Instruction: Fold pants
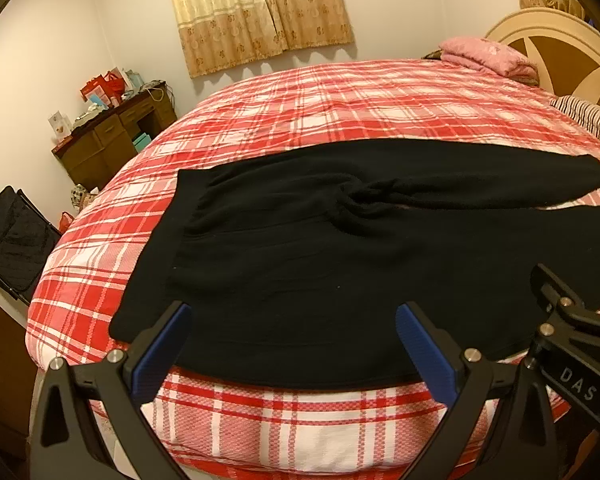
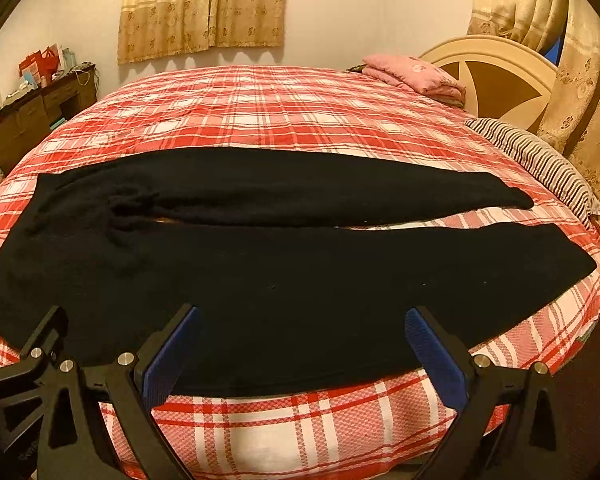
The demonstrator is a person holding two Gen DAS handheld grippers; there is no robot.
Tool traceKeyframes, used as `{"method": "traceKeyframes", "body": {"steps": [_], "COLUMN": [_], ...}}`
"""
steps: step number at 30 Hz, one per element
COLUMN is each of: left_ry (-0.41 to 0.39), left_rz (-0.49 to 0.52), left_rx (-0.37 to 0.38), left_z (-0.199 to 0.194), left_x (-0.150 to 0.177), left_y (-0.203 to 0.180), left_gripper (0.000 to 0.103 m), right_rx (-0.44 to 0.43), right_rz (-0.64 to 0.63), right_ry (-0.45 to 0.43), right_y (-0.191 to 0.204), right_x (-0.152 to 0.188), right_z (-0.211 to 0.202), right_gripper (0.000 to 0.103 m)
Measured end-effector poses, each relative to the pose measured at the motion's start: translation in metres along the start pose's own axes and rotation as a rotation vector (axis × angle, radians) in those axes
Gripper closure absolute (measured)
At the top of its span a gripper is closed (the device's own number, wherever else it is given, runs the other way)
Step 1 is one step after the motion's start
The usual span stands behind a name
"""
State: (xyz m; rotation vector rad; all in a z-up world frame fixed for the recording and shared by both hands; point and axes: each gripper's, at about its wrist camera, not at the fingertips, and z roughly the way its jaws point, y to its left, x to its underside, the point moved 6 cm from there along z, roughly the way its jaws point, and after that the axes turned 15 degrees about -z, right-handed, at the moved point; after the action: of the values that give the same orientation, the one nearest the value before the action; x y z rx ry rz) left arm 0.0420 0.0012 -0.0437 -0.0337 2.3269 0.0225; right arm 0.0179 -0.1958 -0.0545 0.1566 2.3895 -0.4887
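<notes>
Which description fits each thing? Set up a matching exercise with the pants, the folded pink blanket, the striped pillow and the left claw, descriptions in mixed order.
Things:
1. pants
2. folded pink blanket
3. striped pillow
4. left claw

Descriptions:
A. open, holding nothing
B. black, spread flat, legs apart
C. at the far corner by the headboard
D. along the bed's right edge

Pairs: 1-B, 2-C, 3-D, 4-A

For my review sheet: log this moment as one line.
stage: pre-grasp | black pants flat, unfolded on plaid bed | left gripper open, empty | right gripper open, empty
</notes>
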Motion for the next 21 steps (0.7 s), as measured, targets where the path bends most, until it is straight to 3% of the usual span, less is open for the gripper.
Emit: {"method": "traceKeyframes", "body": {"steps": [7, 21], "left_ry": [0.043, 0.050], "left_rz": [-0.021, -0.026], "left_rx": [-0.023, -0.017], "left_z": [0.0095, 0.0080], "left_x": [0.0012, 0.0033], "left_y": [0.0086, 0.0097], "left_gripper": [0.000, 0.000], "right_rx": [0.001, -0.010], "right_rz": [-0.005, -0.009], "right_ry": [0.009, 0.015], "right_y": [0.0039, 0.0085], "right_x": [0.0008, 0.0006], "right_z": [0.0033, 0.0047], "right_gripper": [0.001, 0.001]}}
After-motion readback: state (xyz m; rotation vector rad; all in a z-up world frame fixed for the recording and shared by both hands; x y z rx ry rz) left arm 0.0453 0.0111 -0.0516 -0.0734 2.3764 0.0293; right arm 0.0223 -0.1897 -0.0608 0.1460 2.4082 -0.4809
